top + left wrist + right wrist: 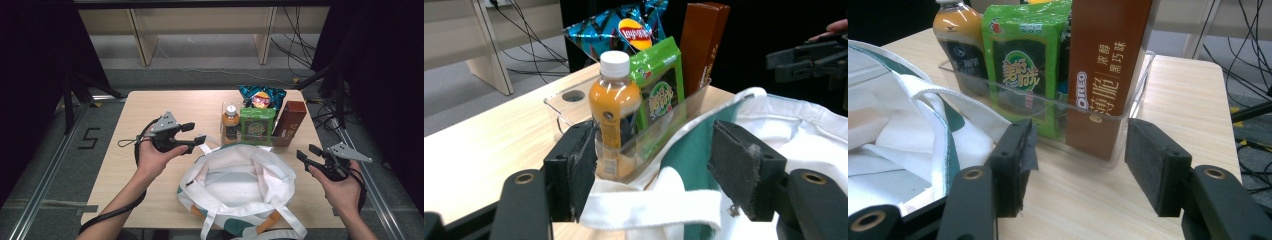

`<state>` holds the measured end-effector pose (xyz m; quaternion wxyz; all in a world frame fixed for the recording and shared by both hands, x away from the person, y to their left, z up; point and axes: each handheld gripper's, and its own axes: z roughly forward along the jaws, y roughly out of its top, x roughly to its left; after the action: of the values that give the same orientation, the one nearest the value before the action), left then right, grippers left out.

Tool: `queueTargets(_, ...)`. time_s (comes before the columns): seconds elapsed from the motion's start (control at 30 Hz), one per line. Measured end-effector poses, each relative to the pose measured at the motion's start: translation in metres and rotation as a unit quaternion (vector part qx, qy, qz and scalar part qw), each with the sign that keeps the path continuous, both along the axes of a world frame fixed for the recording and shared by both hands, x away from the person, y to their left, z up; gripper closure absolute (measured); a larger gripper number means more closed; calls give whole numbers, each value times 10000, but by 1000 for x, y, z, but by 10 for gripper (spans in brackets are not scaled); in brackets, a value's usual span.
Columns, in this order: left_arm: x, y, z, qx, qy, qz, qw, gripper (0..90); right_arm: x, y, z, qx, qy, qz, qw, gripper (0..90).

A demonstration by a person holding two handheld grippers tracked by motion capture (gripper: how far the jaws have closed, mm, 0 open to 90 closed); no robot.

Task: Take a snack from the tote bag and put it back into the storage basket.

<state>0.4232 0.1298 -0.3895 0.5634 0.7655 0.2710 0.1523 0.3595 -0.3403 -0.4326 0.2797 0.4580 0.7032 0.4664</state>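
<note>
On the table (150, 107), seen from the high view, a white cloth bag (240, 187) lies open near the front edge, and just behind it a clear tray (226, 112) holds an orange drink bottle (230, 121), a green snack packet (257, 125) and a brown box (290, 122), with a blue chip bag (261, 96) at the back. At the bag's left rim, the left gripper (195, 134) is held with its jaws apart beside a bag handle. At the bag's right side, clear of it, the right gripper (309, 154) hangs with jaws apart and nothing between them.

From the left gripper view, the two black jaws stand wide open around the white bag handle (659, 202), which lies between them; whether a pad touches it I cannot tell. The bottle (615, 107) stands in the tray's near end, beyond the jaws.

From the right gripper view, the jaws are open and empty above the tabletop, pointing at the tray's end where the brown box (1103, 75) stands upright next to the green packet (1025, 65).
</note>
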Motion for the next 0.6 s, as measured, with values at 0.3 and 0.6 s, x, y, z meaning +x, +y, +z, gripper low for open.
queueTargets(0.3, -10, 8, -8, 73, 58, 36, 10000, 343, 1, 2, -1, 74, -30, -20, 10000, 457)
queueTargets(0.6, -20, 14, -19, 8, 112, 91, 9999, 340, -1, 3, -2, 67, 14, -37, 10000, 457)
